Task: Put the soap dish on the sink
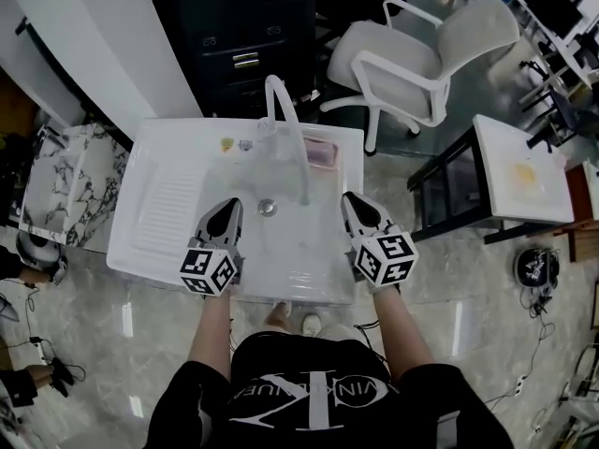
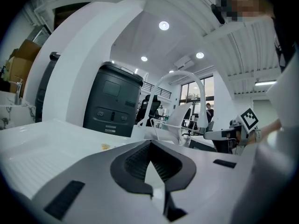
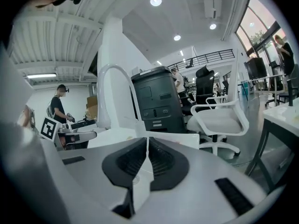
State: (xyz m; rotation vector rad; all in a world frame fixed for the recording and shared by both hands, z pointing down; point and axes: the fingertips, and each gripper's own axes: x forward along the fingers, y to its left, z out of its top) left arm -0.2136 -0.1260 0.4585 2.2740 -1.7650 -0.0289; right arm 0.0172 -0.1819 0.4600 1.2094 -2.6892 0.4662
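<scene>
The soap dish (image 1: pixel 321 153), pinkish and rectangular, lies on the white sink's (image 1: pixel 159 251) back right ledge, beside the arched faucet (image 1: pixel 288 124). My left gripper (image 1: pixel 231 208) hovers over the basin's front left, and its jaws meet with nothing between them (image 2: pixel 150 143). My right gripper (image 1: pixel 350 201) is over the basin's front right, a short way nearer than the dish, and its jaws are also shut and empty (image 3: pixel 147 140). Each gripper view shows the other gripper (image 2: pixel 223 135) (image 3: pixel 77 136) level beside it.
A ribbed drainboard (image 1: pixel 168 204) forms the sink's left part, and the drain (image 1: pixel 268 207) sits mid-basin. Behind the sink are a dark cabinet (image 1: pixel 245 45) and a white office chair (image 1: pixel 421 54). A white-topped side table (image 1: pixel 519 171) stands to the right, a marbled surface (image 1: pixel 70 185) to the left.
</scene>
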